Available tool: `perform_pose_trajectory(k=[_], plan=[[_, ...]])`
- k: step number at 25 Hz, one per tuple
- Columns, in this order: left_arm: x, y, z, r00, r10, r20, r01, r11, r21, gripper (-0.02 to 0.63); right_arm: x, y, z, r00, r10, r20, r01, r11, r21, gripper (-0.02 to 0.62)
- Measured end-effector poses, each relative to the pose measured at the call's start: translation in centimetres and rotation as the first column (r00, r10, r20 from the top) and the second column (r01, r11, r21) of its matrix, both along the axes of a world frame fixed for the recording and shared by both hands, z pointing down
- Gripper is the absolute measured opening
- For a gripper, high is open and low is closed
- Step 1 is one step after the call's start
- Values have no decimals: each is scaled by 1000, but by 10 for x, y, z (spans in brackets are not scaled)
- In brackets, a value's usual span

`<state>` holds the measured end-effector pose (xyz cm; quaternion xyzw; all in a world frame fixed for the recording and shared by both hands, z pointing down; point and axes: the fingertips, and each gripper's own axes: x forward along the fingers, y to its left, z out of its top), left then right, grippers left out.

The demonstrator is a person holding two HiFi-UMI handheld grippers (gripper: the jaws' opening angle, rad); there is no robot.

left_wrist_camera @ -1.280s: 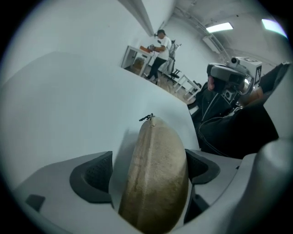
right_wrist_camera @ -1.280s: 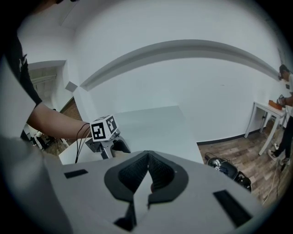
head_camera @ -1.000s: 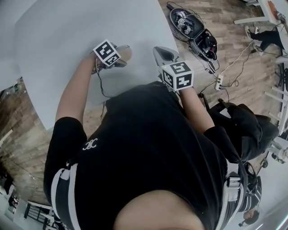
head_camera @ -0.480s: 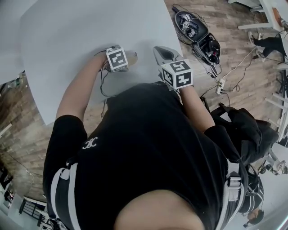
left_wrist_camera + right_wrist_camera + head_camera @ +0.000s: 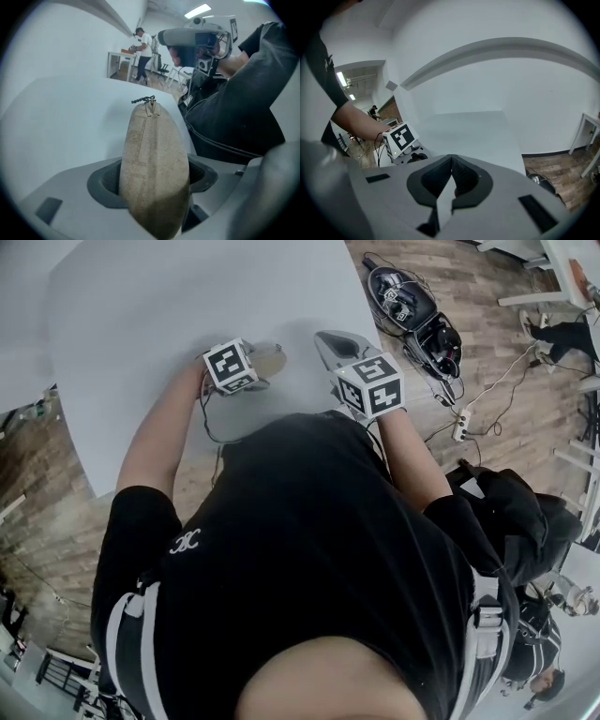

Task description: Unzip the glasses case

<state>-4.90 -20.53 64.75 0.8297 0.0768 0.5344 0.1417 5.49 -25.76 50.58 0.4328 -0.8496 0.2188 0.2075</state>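
Observation:
A beige fabric glasses case (image 5: 152,164) stands on edge between the jaws of my left gripper (image 5: 152,180). The jaws have just been closing, and both pads now press its sides. Its zipper runs along the top ridge to a dark pull (image 5: 144,100) at the far end. From the head view the case (image 5: 274,358) pokes out beside the left gripper (image 5: 261,362) on the white table (image 5: 169,306). My right gripper (image 5: 330,343) hovers to the right of the case, apart from it. Its jaws (image 5: 451,176) are shut with nothing in them.
The table's right edge runs just past the right gripper. Beyond it, black gear and cables (image 5: 422,320) and a power strip (image 5: 459,423) lie on the wooden floor. A person (image 5: 143,47) stands at a desk far behind.
The left gripper has shifted sideways along the table and its jaws have come in onto the case. The right gripper has edged a little further over the table.

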Motion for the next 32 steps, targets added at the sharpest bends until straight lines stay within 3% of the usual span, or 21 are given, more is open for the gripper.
perform_pose_trajectory(k=[4, 7, 10, 12, 14, 16, 18, 21, 25, 27, 29, 32], plan=[[12, -8, -50, 986, 31, -164, -22, 998, 58, 324, -16, -3, -32, 976, -175, 132, 174, 984, 20, 6], [12, -6, -105, 955, 112, -275, -74, 987, 145, 321, -39, 13, -63, 917, -370, 149, 364, 929, 70, 6], [4, 12, -159, 909, 224, -351, -161, 967, 200, 320, -59, 24, -103, 850, -524, 56, 511, 846, 155, 6], [5, 24, -197, 867, 249, -433, -201, 967, 153, 320, -63, 27, -135, 789, -614, 38, 596, 778, 199, 6], [7, 38, -238, 812, 256, -525, -255, 964, 75, 320, -66, 32, -171, 709, -701, 77, 671, 705, 229, 8], [6, 52, -275, 751, 282, -597, -321, 946, 43, 319, -70, 40, -204, 625, -770, 129, 729, 634, 258, 9], [5, 65, -299, 716, 310, -625, -364, 930, 44, 319, -75, 54, -229, 527, -835, 160, 787, 550, 278, 16], [0, 78, -307, 733, 329, -596, -393, 919, 23, 321, -86, 77, -249, 365, -912, 186, 869, 405, 283, 160], [6, 88, -300, 713, 389, -584, -446, 894, 51, 320, -90, 87, -245, 226, -950, 217, 921, 281, 269, 160], [5, 95, -300, 728, 384, -568, -449, 893, 29, 321, -92, 97, -240, 140, -955, 260, 943, 209, 258, 160], [7, 99, -306, 730, 393, -559, -457, 889, 30, 319, -93, 106, -244, 76, -949, 306, 952, 160, 261, 158], [14, 99, -315, 711, 437, -551, -487, 871, 63, 321, -90, 111, -249, 10, -934, 356, 960, 109, 260, 135]])
